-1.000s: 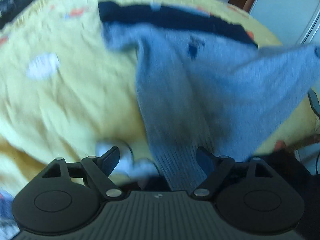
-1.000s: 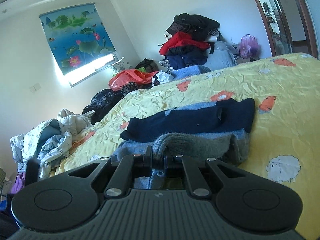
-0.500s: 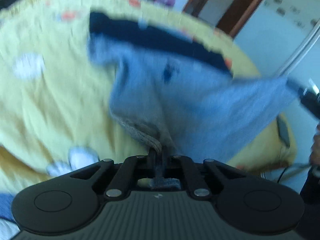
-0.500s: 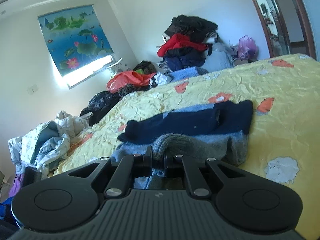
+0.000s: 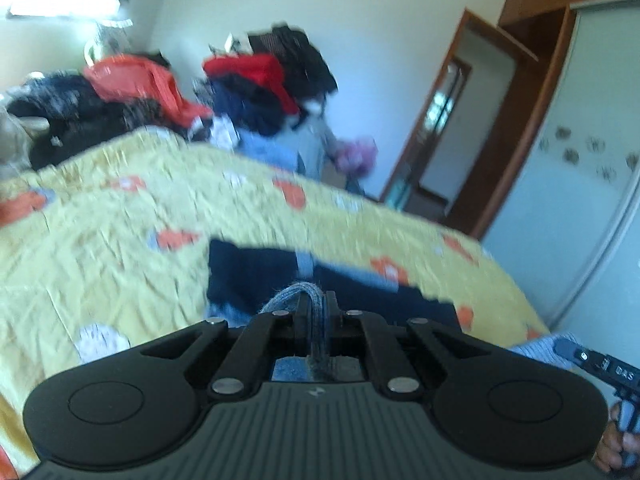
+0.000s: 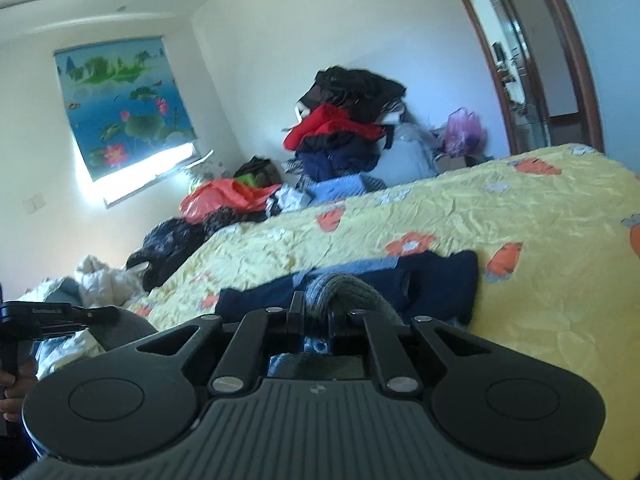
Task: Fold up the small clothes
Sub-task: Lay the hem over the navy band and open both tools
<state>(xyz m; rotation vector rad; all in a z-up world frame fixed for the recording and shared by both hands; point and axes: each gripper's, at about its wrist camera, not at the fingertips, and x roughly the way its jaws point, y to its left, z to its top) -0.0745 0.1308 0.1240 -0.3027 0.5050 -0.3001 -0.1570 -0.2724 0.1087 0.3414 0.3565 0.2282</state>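
A grey knitted garment (image 5: 298, 296) is pinched at its hem between the shut fingers of my left gripper (image 5: 316, 308), lifted above the bed. My right gripper (image 6: 314, 312) is shut on another edge of the same grey garment (image 6: 348, 286). A dark navy garment (image 5: 256, 270) lies flat on the yellow bedspread (image 5: 100, 248) just beyond both grippers, also seen as the navy garment (image 6: 436, 276) in the right wrist view. At the left wrist view's lower right, the other hand-held gripper (image 5: 600, 364) holds grey cloth. Most of the grey garment hangs hidden below the grippers.
The yellow bedspread (image 6: 540, 216) has orange and white prints. Piles of clothes (image 6: 344, 128) are heaped at the far wall behind the bed. A window blind (image 6: 124, 104) is on the left, a wooden doorway (image 6: 520, 68) on the right. A hand (image 6: 12, 392) grips the left tool.
My left gripper shut on the grey garment's hem and rose, tilting up so the wall and clothes pile came into view. The right gripper stayed shut on the grey cloth, nearly still.
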